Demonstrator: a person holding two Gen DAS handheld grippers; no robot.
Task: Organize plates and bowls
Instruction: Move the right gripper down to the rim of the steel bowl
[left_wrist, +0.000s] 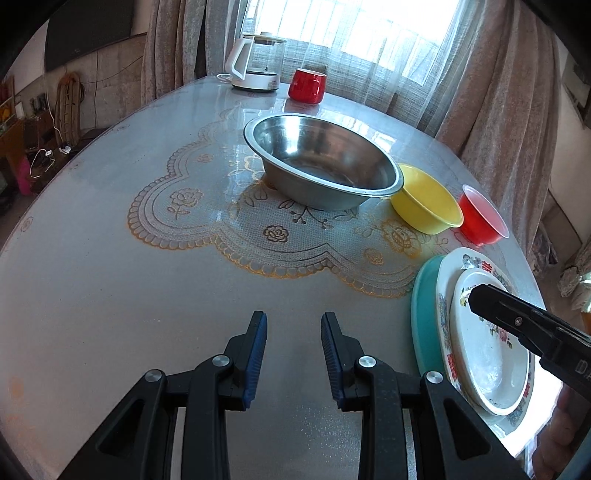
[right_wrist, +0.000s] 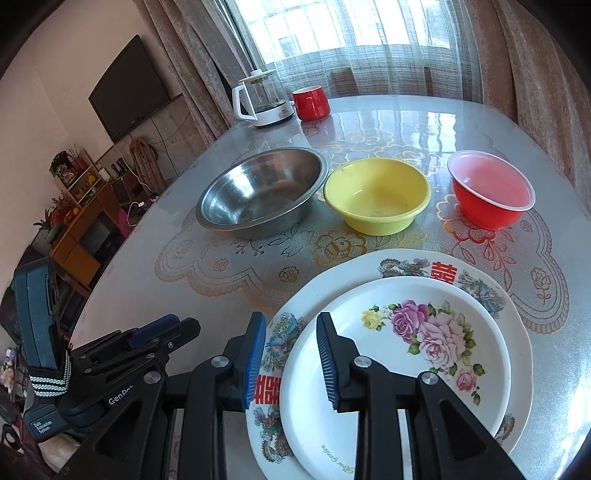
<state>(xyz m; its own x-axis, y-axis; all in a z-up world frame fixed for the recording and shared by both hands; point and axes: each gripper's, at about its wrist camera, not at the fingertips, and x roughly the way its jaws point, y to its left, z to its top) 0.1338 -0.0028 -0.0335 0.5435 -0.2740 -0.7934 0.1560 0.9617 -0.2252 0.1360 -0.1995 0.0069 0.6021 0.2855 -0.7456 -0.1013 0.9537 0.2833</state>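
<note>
Plates sit stacked near our edge of the table (right_wrist: 461, 122): a rose plate (right_wrist: 406, 369) on a larger bird-patterned plate (right_wrist: 491, 295), and in the left wrist view a teal plate (left_wrist: 424, 321) shows under both. Beyond the stack, three bowls stand apart in a row: a steel bowl (right_wrist: 258, 192) to the left, a yellow bowl (right_wrist: 376, 199) straight beyond, a red bowl (right_wrist: 491, 195) to the right.

Our right gripper (right_wrist: 291, 362) hovers over the near-left rim of the stack, fingers apart and holding nothing; the rose plate's rim seems to run between them. We cannot tell whether either pad touches it. Our left gripper (left_wrist: 293, 354) hangs over bare table left of the stack, fingers also apart and empty.

We judge the plates done and the bowls next. The right gripper is nearer the red and yellow bowls, which lie ahead of its fingers.
</note>
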